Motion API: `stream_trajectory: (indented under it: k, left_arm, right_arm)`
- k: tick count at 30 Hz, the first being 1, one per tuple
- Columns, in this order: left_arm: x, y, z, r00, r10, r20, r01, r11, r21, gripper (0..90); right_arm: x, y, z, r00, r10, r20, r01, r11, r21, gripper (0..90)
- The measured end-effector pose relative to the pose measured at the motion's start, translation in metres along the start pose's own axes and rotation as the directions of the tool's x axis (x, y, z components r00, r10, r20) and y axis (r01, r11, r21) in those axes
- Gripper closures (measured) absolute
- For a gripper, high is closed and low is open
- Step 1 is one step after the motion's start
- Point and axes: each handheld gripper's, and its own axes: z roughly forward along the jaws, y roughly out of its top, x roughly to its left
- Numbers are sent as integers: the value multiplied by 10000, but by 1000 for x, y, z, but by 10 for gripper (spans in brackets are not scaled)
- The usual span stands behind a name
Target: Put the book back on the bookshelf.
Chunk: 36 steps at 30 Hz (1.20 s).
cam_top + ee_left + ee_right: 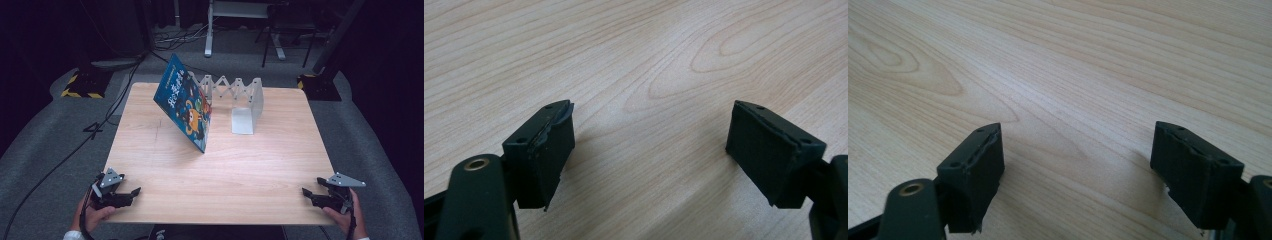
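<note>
Jaws of both the left gripper (134, 192) and right gripper (306, 192) gape empty over pale woodgrain table (250, 165); the glossy blue book (186, 102) leans at twelve o'clock against a white accordion rack (240, 97).

The high view is looking forward and down from above the person's side, taking in the whole wooden table (250, 170) from some way off. The left gripper view and the right gripper view are each looking along their own jaws, very close over the tabletop; the shared part is probably just that wood near the front edge
</note>
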Motion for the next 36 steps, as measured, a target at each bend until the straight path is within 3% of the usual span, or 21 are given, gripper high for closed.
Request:
stream_trajectory:
  k: [36]
  left_arm:
    - [0,0,0,10000,-16,-74,16,10000,-14,189]
  right_arm:
    - [0,0,0,10000,-3,24,3,10000,-8,215]
